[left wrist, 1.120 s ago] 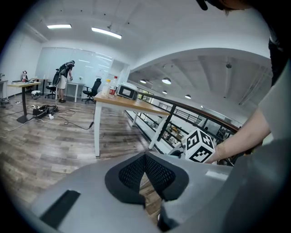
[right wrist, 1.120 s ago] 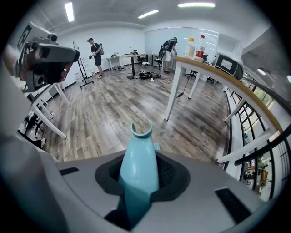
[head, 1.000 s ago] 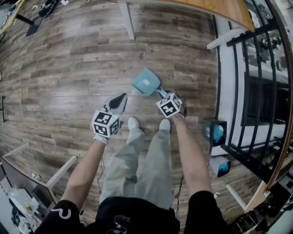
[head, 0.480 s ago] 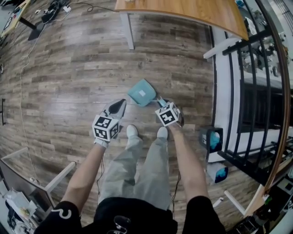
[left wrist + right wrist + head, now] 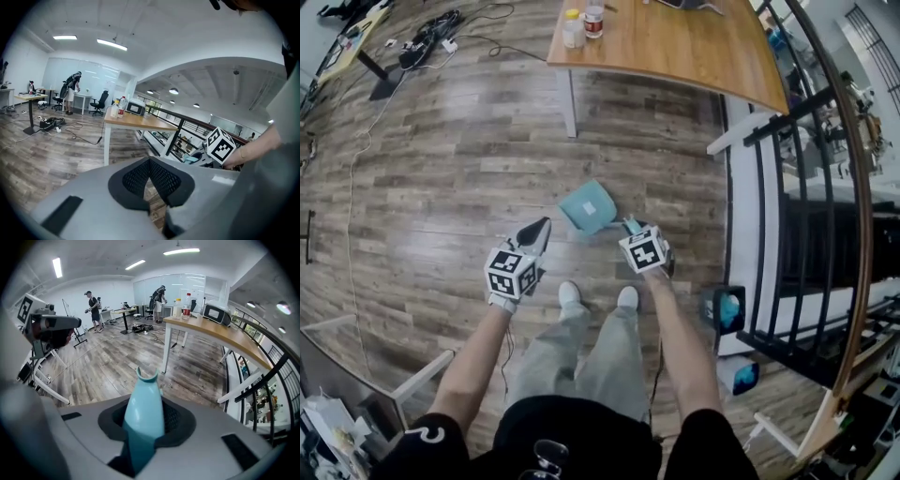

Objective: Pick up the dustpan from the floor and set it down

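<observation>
The teal dustpan [image 5: 587, 206] hangs above the wooden floor in the head view, with its pan to the upper left. Its handle runs down into my right gripper [image 5: 630, 228], which is shut on it. In the right gripper view the teal handle [image 5: 144, 404] stands up between the black pads [image 5: 174, 420], its forked end on top. My left gripper [image 5: 534, 232] hovers just left of the dustpan without touching it. Its jaws come to a closed point with nothing between them, as the left gripper view shows [image 5: 150, 161].
A wooden table [image 5: 675, 42] with bottles [image 5: 574, 28] stands ahead, on a white leg [image 5: 570, 105]. A black railing [image 5: 787, 187] runs along the right, with two teal-lit boxes [image 5: 727, 307] at its foot. Cables [image 5: 431, 33] lie at the far left. My shoes [image 5: 570, 292] are just below the grippers.
Both grippers have risen, and the dustpan has come up off the floor in the right one. The head view has tipped up, so the table now shows.
</observation>
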Available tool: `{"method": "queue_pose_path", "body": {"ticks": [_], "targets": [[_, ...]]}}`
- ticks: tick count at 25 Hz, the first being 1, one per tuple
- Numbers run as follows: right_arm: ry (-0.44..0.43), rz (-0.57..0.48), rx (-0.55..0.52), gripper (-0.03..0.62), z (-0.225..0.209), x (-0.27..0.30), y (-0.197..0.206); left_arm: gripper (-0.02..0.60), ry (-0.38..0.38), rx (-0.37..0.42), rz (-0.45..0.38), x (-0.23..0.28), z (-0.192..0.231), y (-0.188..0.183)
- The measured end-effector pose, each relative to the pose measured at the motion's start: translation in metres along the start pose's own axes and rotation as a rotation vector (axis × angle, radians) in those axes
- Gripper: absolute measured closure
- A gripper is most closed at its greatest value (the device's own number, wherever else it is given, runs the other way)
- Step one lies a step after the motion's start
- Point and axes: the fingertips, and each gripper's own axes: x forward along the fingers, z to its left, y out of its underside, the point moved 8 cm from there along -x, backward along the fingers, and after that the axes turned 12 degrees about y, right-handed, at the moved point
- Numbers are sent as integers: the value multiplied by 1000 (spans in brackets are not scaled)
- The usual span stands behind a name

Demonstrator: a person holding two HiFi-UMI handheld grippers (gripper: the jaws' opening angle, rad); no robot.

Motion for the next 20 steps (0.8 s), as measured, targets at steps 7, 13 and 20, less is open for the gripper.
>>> {"method": "queue_pose_path", "body": {"ticks": [7,13,20], "targets": [[-4,-42,13,516,-25,-52,-64,584,-34,13,-52,-21,-15,-50],[-29,-103,14,516,-42,-116,-92,584,-74,5,-93,-42,-53,-79],[-64,-228,-43,516,-78,-179,-123,584,-145,39,-141,-43,-96,-110]]}}
